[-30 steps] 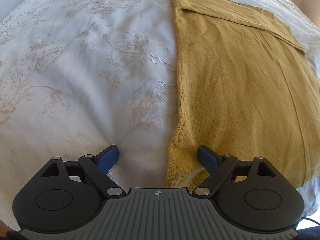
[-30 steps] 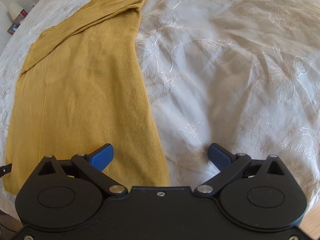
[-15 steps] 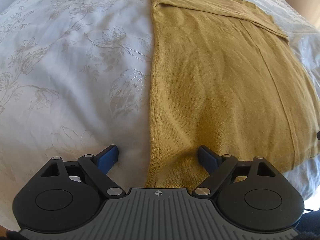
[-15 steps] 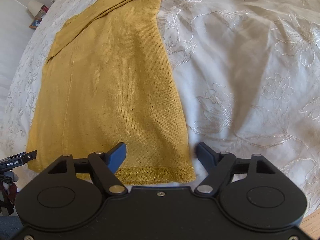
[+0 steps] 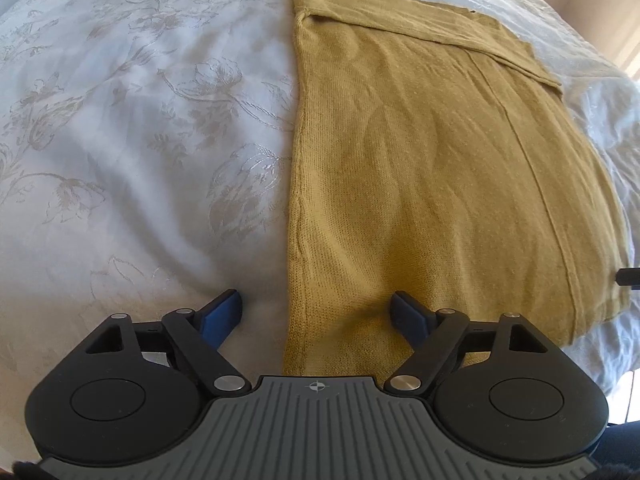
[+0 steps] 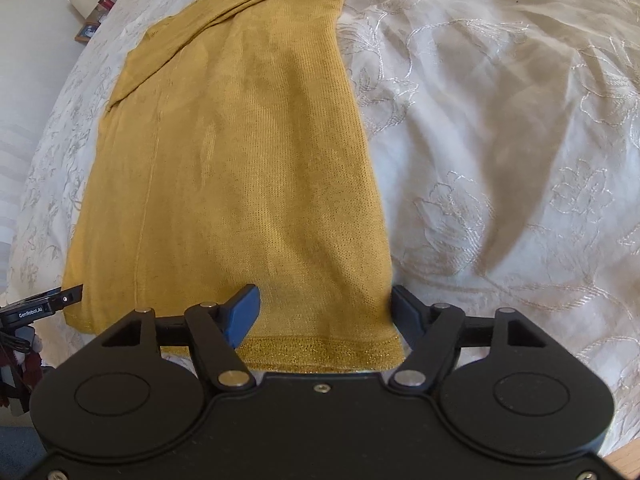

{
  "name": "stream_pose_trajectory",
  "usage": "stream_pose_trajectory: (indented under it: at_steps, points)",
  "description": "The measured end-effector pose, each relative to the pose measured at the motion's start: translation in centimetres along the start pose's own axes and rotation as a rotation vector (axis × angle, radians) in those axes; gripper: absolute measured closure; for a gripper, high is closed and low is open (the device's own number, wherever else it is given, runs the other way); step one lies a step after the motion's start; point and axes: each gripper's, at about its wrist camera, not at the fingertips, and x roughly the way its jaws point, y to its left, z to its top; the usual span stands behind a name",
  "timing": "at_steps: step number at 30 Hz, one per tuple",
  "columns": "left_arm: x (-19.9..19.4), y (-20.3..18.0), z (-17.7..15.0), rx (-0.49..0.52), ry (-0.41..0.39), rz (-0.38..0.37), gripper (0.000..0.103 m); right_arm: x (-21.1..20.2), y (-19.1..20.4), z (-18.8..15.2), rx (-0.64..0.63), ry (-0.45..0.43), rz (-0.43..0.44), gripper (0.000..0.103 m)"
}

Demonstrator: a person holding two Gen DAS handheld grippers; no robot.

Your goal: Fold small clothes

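Observation:
A mustard-yellow knit garment [image 5: 432,168] lies flat on a white embroidered bedspread [image 5: 120,140], a sleeve folded across its far end. My left gripper [image 5: 318,312] is open and straddles the garment's near left corner, its left finger on bare bedspread. In the right wrist view the same garment [image 6: 248,168] shows, with a glittery hem nearest me. My right gripper [image 6: 324,310] is open over the near right corner, its right finger at the garment's edge. The left gripper's tip [image 6: 48,302] shows at the garment's near left corner.
The bedspread [image 6: 500,140] extends wide to the right with soft creases and shadow. A white wall with small items on a ledge [image 6: 90,12] lies beyond the bed's far left. The bed's edge and floor [image 6: 624,460] are at the near right.
Both grippers have moved in toward the garment's near hem corners. The right gripper's jaws have narrowed somewhat and now sit over the right corner. The left has shifted slightly.

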Motion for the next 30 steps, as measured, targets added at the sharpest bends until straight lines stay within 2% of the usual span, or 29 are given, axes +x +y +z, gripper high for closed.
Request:
stream_pose_trajectory:
  at_steps: [8, 9, 10, 11, 12, 13, 16, 18, 22, 30]
  points:
    - [-0.3, -1.4, -0.1, 0.054, -0.005, -0.068, 0.025, 0.5, 0.6, 0.3, -0.010, 0.000, 0.026, 0.034]
    - [-0.1, -1.5, 0.0, 0.047, 0.003, -0.086, 0.033, 0.5, 0.6, 0.3, -0.006, -0.002, 0.025, 0.040]
    - [0.1, -1.4, 0.2, 0.036, 0.009, -0.101, 0.048, 0.5, 0.5, 0.3, -0.001, -0.003, 0.025, 0.046]
    - [0.1, -1.1, 0.4, 0.013, 0.012, -0.117, 0.057, 0.5, 0.4, 0.4, 0.007, 0.002, 0.029, 0.064]
    - [0.1, -0.9, 0.6, -0.014, 0.011, -0.128, 0.080, 0.4, 0.3, 0.4, 0.018, 0.010, 0.036, 0.086]
    - [0.1, -0.5, 0.9, -0.039, 0.014, -0.139, 0.095, 0.3, 0.4, 0.4, 0.023, 0.012, 0.044, 0.088]
    - [-0.5, -0.4, 1.5, -0.073, 0.003, -0.169, 0.096, -0.6, 0.9, 0.7, -0.004, -0.002, 0.053, 0.089]
    - [-1.7, -0.7, 2.4, -0.076, -0.049, -0.198, 0.096, -1.6, 1.1, 1.1, 0.010, -0.037, 0.092, 0.090]
    - [-3.9, -0.4, 4.5, -0.145, -0.155, -0.255, 0.095, -4.0, 1.7, 2.7, 0.034, -0.140, 0.159, 0.090]
    - [-5.3, 0.1, 10.1, -0.232, -0.311, -0.273, 0.096, -6.2, 2.5, 8.0, 0.064, -0.310, 0.222, 0.090]
